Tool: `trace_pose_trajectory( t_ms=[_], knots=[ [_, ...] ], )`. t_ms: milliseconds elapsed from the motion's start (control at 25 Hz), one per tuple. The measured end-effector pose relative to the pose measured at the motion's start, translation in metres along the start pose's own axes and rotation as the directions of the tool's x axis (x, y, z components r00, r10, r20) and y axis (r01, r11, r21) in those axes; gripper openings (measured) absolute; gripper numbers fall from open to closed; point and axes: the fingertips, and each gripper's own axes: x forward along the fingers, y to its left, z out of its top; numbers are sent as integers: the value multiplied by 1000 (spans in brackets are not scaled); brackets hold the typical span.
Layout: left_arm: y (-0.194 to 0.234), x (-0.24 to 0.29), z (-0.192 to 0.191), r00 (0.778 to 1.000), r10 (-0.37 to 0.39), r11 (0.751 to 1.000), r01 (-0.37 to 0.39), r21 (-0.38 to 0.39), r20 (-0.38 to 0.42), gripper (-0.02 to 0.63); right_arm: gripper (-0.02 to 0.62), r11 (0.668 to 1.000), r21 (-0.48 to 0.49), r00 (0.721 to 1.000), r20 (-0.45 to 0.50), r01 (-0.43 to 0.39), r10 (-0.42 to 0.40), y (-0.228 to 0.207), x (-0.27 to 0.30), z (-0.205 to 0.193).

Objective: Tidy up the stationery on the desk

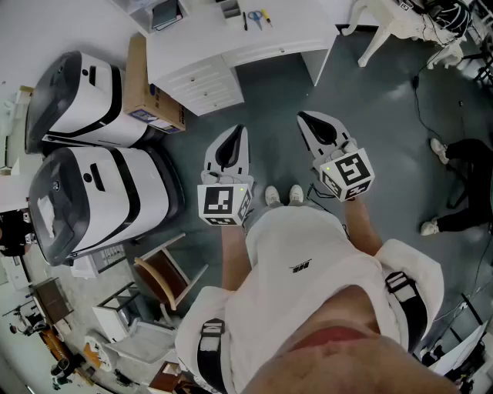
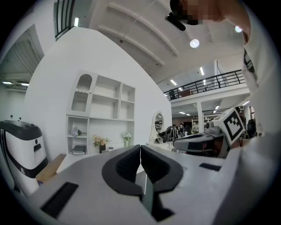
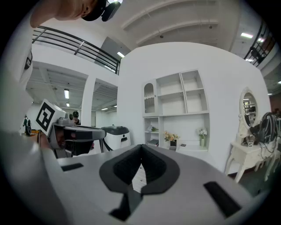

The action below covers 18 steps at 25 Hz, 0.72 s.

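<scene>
A white desk (image 1: 269, 38) stands ahead of me at the top of the head view. On it lie blue-handled scissors (image 1: 254, 16), a dark pen (image 1: 245, 21), a yellow pen (image 1: 266, 15) and a dark notebook (image 1: 166, 13). My left gripper (image 1: 242, 131) and right gripper (image 1: 303, 117) hang side by side over the grey floor, short of the desk and pointing roughly level toward it. In the left gripper view the left gripper (image 2: 140, 149) has its jaws pressed together with nothing between them. The right gripper (image 3: 141, 149) is likewise shut and holds nothing.
Two large white-and-black machines (image 1: 92, 192) and a cardboard box (image 1: 146, 88) stand at the left. A wooden chair (image 1: 162, 277) is behind me at the left, a white chair (image 1: 385, 23) at the upper right. Another person's legs (image 1: 462, 185) and cables lie at the right.
</scene>
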Motion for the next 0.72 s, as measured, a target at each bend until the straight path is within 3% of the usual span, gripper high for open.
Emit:
trace_pose_trajectory(
  t_ms=[720],
  knots=[
    [72, 22, -13, 998, -70, 997, 70, 21, -2, 0, -3, 996, -10, 996, -7, 92, -93, 12, 69, -1]
  ],
)
